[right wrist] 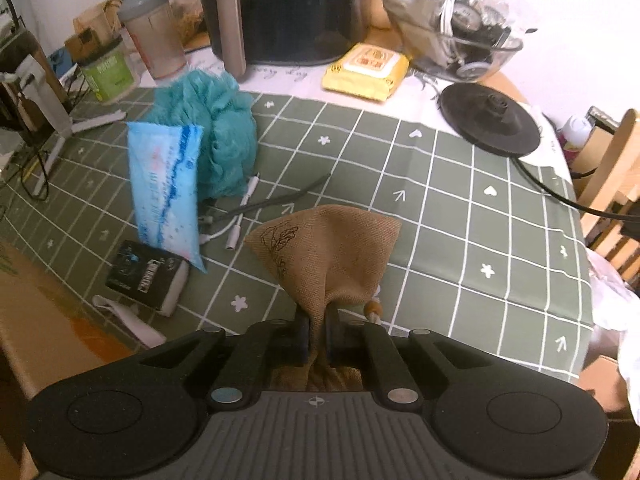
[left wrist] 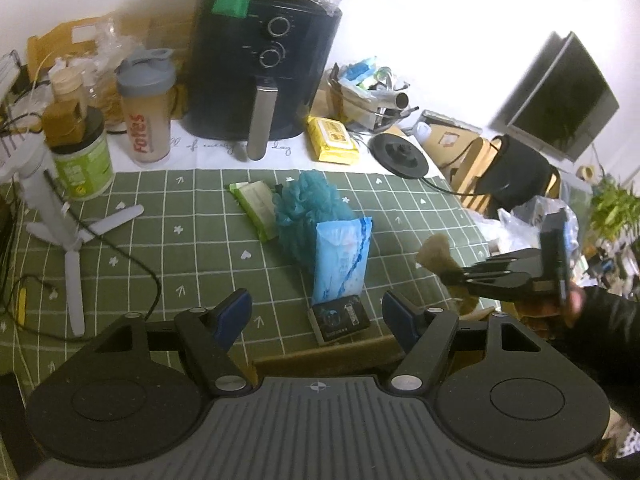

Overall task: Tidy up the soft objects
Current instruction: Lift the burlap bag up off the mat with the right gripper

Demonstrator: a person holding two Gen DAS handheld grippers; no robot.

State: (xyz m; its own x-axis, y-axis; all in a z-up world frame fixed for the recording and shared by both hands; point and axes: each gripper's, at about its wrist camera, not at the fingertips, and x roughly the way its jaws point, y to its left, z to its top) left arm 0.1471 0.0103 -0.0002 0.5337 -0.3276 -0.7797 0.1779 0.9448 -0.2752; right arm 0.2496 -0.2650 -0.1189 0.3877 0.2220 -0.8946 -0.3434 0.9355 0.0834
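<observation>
Right wrist: right gripper (right wrist: 316, 334) clamped on burlap pouch (right wrist: 328, 252) above the green tablecloth (right wrist: 460, 220); left gripper (left wrist: 316, 316) wide, empty.

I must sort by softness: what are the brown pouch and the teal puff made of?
Pouch: probably burlap or jute, matte, with a coarse visible weave. Puff: seemingly gathered plastic mesh, with ruffled, airy folds.
</observation>
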